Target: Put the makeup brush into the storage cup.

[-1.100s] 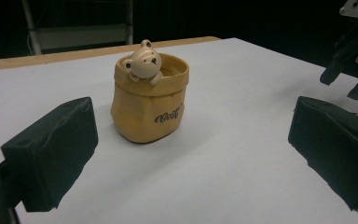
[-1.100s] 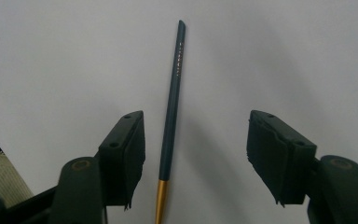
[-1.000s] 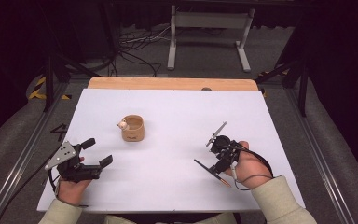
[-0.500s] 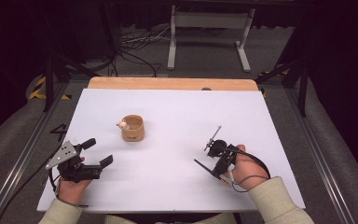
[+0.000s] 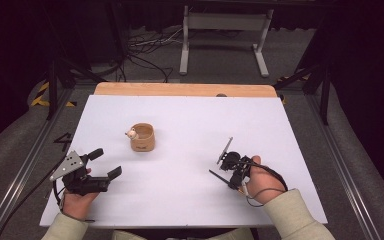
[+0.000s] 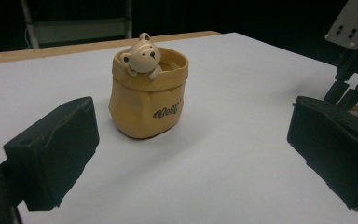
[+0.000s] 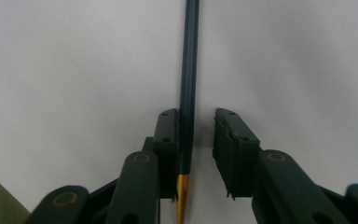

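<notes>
Dark blue with a yellow end, a pencil (image 7: 188, 70) is lying on the white table (image 5: 190, 200) between the jaws of the right gripper (image 5: 225, 162), close against one jaw, with a clear gap to the other. These jaws are standing apart, so nothing is being clamped yet. In the high view this gripper is being held near the table's right edge, toward the front. The tan pot (image 5: 143, 137), with a small bear on its rim, is standing upright left of the table's middle, well apart from the pencil. The left gripper (image 5: 102, 165) is being held near the front left corner, its jaws wide apart and aimed at the pot (image 6: 149, 95), touching nothing.

The work is judged to be at its start: the pencil is not yet gripped or lifted, and the carry to the pot, if that is the aim, is all left to do.

Compared with a second ago, the right gripper is being brought lower and nearer the front edge. The left gripper and the pot are being kept where they were.
</notes>
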`<state>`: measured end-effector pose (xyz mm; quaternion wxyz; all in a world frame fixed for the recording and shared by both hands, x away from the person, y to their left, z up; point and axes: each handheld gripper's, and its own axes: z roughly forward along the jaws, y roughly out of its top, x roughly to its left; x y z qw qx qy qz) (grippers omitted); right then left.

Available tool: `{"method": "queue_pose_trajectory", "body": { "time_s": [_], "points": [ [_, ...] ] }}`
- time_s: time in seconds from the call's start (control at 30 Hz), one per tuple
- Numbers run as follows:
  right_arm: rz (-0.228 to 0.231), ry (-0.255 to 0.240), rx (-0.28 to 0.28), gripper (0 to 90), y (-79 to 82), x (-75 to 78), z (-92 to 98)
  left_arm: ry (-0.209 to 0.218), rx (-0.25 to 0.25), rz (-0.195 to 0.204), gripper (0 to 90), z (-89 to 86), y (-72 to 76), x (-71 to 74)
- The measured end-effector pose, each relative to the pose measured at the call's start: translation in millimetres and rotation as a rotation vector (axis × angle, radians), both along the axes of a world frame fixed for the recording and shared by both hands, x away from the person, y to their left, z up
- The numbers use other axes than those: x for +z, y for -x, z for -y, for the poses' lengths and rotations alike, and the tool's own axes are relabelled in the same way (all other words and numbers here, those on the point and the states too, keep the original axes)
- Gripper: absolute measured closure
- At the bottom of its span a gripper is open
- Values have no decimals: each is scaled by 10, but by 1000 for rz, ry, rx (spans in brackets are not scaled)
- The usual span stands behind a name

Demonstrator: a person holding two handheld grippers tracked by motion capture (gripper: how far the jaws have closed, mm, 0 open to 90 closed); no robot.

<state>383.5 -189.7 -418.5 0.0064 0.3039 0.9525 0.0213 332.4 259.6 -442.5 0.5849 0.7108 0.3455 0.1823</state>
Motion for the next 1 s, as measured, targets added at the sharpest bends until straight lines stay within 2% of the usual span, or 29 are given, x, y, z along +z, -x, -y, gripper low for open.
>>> {"method": "queue_pose_trajectory", "body": {
  "time_s": [0.1,0.17,0.43,0.63,0.77,0.9,0.93,1.0],
  "points": [
    [14,21,8,763,13,-4,-27,-6,-1,1,28,10,1,2],
    [6,21,14,815,20,-6,-41,-7,-8,-1,29,15,0,3],
    [7,15,33,833,19,-2,-36,-3,-31,-16,37,43,-10,18],
    [30,6,38,835,20,62,-28,-11,-80,-25,39,100,-24,61],
    [58,5,65,835,42,183,-52,-24,-113,-23,27,166,-31,103],
    [94,6,113,835,74,353,-125,-14,-161,-25,18,233,-59,142],
    [94,6,113,835,74,353,-125,-14,-161,-25,18,233,-59,142],
    [107,7,143,835,80,449,-177,-31,-183,-17,20,264,-70,167]
  ]
}}
